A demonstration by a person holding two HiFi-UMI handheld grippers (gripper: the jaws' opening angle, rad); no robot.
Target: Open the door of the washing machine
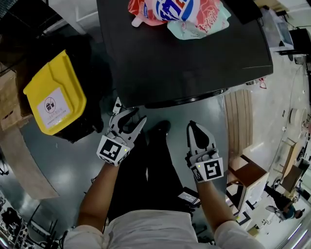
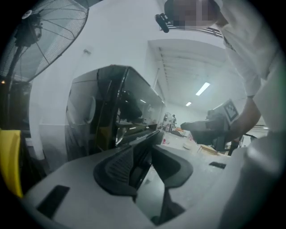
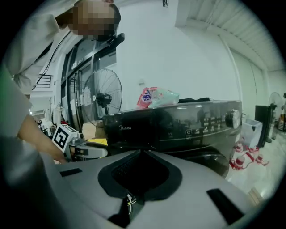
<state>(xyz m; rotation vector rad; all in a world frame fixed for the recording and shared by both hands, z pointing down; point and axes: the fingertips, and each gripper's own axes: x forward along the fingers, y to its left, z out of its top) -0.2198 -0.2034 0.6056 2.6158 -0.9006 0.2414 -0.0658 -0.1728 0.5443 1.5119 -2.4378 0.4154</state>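
Note:
The black washing machine (image 1: 184,58) stands in front of me, seen from above in the head view. In the right gripper view its control panel with a knob (image 3: 232,118) faces me, and the round door (image 3: 219,161) below it is closed. My left gripper (image 1: 131,115) hovers just off the machine's front left corner, jaws open with nothing between them. My right gripper (image 1: 191,125) hangs a short way in front of the machine, jaws shut and empty. Neither gripper touches the machine. In the left gripper view the machine (image 2: 116,112) shows from its corner.
Several detergent bags (image 1: 180,14) lie on the machine's top. A yellow-lidded bin (image 1: 56,95) stands left of it, close to my left gripper. A wooden stool (image 1: 248,175) is at the right. A standing fan (image 3: 103,98) is behind the machine, and red-and-white bottles (image 3: 248,156) sit on the floor.

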